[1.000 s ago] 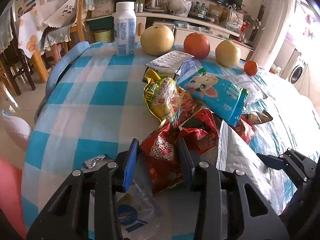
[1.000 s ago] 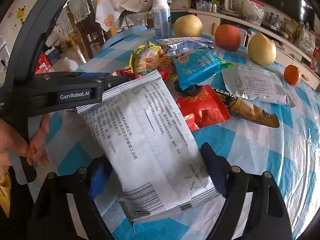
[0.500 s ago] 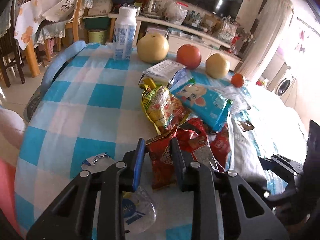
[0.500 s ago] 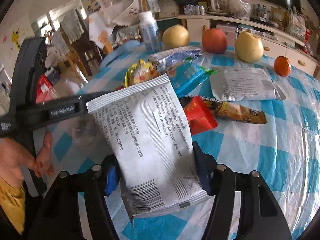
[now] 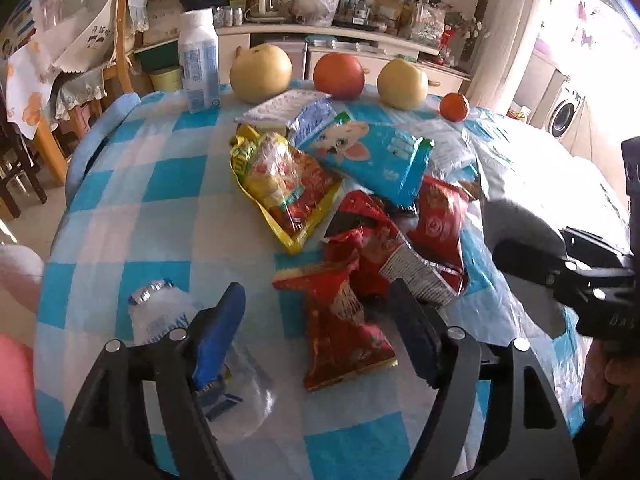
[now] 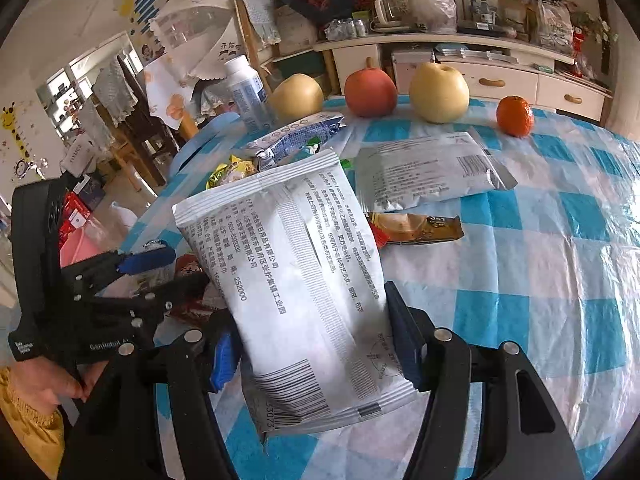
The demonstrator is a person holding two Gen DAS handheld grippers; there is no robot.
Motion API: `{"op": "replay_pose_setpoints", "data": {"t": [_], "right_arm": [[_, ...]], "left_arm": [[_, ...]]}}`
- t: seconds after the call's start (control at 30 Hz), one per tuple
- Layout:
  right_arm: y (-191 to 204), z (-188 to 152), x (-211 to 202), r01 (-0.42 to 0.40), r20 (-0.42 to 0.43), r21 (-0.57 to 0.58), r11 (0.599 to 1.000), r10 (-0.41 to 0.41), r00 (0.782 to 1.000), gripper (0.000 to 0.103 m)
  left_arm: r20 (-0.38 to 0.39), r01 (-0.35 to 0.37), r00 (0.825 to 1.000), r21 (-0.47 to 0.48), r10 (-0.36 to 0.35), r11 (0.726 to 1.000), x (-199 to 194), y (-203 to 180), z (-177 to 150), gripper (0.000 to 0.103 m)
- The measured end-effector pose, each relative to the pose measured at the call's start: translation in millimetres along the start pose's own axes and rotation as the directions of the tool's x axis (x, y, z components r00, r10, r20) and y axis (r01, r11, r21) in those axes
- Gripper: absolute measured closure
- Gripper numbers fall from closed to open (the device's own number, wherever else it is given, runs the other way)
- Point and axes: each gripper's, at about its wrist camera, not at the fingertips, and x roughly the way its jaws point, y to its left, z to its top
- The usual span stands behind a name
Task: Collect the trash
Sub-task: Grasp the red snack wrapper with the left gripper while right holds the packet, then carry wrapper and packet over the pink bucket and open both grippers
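My right hand-held gripper (image 6: pixel 310 350) pinches the silver pouch (image 6: pixel 296 276); the left hand-held gripper (image 5: pixel 320 328), jaws just opened, should close squarely on the red wrapper (image 5: pixel 344 328).

My right gripper (image 6: pixel 310 344) pinches a silver pouch (image 6: pixel 296 280) by its sides above the checked table (image 6: pixel 540 264), with my left gripper (image 6: pixel 160 270) open at left, a second silver pouch (image 6: pixel 428 172) beyond, and fruit (image 6: pixel 438 92) lined along the far edge.
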Motion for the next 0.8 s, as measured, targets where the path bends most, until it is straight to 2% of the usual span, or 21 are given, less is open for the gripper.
{"op": "replay_pose_setpoints", "data": {"t": [0.07,0.1,0.13,0.23,0.3,0.53,0.67,0.8], "right_arm": [[1,0,-1,-0.004,0.005,-0.004,1.000,0.004,1.000,0.039],[2,1,-1,-0.005,0.008,-0.005,1.000,0.005,1.000,0.039],[2,1,-2,-0.006,0.010,-0.006,1.000,0.006,1.000,0.039],[2,1,-3,-0.014,0.019,0.000,1.000,0.014,1.000,0.039],[2,1,-5,-0.023,0.026,0.006,1.000,0.022,0.999,0.039],[7,0,-9,-0.091,0.038,0.038,0.995,0.089,0.995,0.039],[13,-1,-11,-0.163,0.046,0.069,0.984,0.160,0.986,0.039],[25,-3,-10,-0.204,0.048,0.086,0.975,0.200,0.979,0.039]], "left_arm": [[-0.018,-0.003,1.000,0.022,0.004,1.000,4,-6,-5,0.032],[-0.026,0.000,1.000,0.031,0.001,1.000,6,-8,-7,0.045],[-0.032,0.001,0.999,0.035,0.000,0.999,7,-10,-9,0.052],[-0.007,-0.024,1.000,0.065,0.024,0.998,7,-17,-12,0.065],[-0.001,-0.009,1.000,0.035,0.009,0.999,5,-14,-12,0.071],[0.019,0.014,1.000,0.002,-0.014,1.000,-5,-10,-18,0.071],[0.064,0.029,0.998,-0.040,-0.027,0.999,-22,2,-19,0.071],[0.134,0.023,0.991,-0.093,-0.010,0.995,-49,21,-20,0.071]]}}
